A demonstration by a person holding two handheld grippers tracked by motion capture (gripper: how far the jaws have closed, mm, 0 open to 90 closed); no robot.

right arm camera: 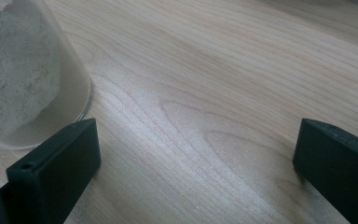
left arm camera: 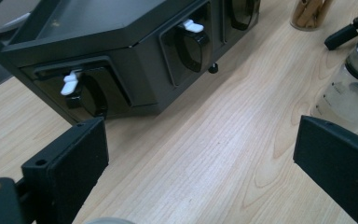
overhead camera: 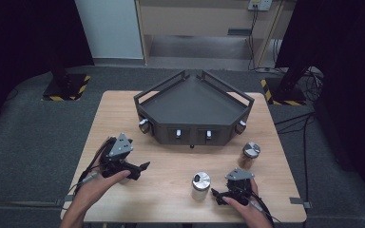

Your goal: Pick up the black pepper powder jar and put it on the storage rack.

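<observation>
Near the front edge of the surface [overhead camera: 123,114], the right claw [overhead camera: 218,194] sits spread beside the powder jar [overhead camera: 200,186], left claw [overhead camera: 140,168] spread too; a sideways nudge could topple that jar.

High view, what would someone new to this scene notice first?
Probably the big dark angular tray-topped stand at the far middle of the wooden table, with small white clips along its front. Next, two metal-lidded jars: one with white powder near the right tool, one with brown sticks farther right. Both tools rest open, the left tool holding nothing.
</observation>
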